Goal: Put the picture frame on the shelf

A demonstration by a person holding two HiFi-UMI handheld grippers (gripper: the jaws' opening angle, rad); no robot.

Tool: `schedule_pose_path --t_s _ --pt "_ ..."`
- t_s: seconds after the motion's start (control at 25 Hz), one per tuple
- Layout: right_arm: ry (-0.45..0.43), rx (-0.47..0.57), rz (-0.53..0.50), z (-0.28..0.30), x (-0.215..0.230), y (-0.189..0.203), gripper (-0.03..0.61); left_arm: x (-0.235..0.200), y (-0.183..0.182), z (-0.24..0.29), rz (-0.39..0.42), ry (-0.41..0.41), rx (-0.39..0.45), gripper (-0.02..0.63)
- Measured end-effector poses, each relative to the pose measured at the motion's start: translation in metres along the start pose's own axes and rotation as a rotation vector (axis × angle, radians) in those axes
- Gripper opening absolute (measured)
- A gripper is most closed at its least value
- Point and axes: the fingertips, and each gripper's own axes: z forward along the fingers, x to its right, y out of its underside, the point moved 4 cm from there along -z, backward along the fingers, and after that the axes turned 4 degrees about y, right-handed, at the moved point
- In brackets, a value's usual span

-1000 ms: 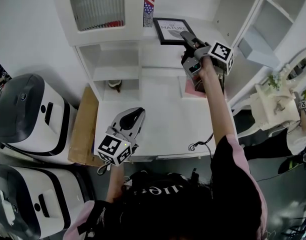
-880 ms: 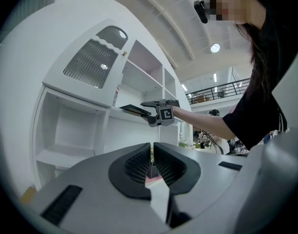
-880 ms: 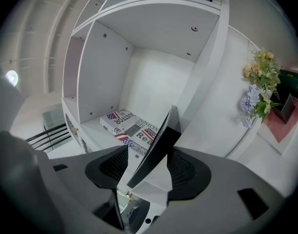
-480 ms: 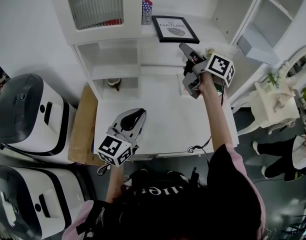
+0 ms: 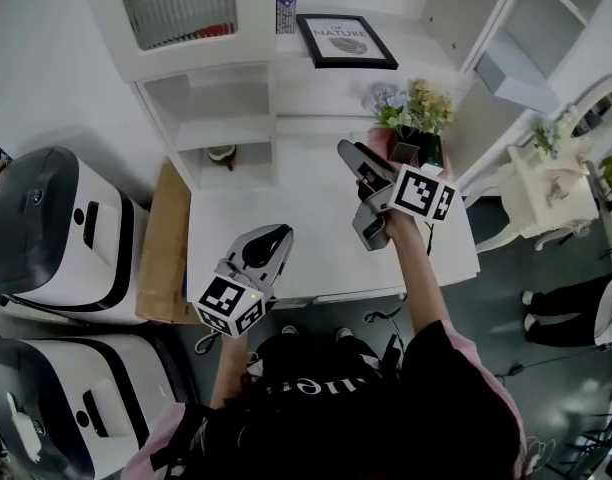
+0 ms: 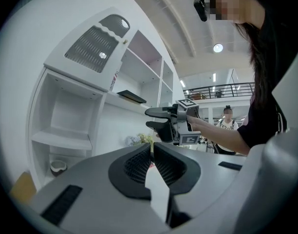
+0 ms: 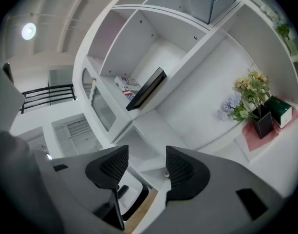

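Bright, even indoor light, ceiling lamps (image 6: 217,48) glaring, strong fisheye bending, dark vignetted corners, near jaws soft

Frame (image 5: 346,40) heading was tiny, approx. "OF NATURE". Shirt (image 5: 311,386) had partial letters, not readable. Nothing else legible.

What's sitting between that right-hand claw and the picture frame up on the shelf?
In the head view, only bare white desk and shelf separate the right claw from the picture frame; the flowers stand aside.
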Motion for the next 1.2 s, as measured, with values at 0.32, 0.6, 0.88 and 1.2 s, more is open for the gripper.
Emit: schedule_pose_path --t_s 0.32,0.6,0.88,1.2 --pt "0.048 -0.034 -0.177 -0.038 -0.014 0.063 0.244 0.01 0.026 0.003 -0.043 0.044 -0.05 0.031" --pt "0.05 -0.068 -0.16 -0.083 -0.017 0.105 0.21 0.038 0.035 0.004 -0.037 0.057 -0.075 0.031" --pt "0.069 -0.075 -0.154 -0.139 -0.017 0.128 0.12 0.08 0.033 0.002 -0.031 0.046 -0.067 0.031" --pt "0.063 -0.086 -0.187 -0.227 -0.019 0.14 0.087 0.162 0.035 0.001 -0.024 0.016 -0.051 0.031"
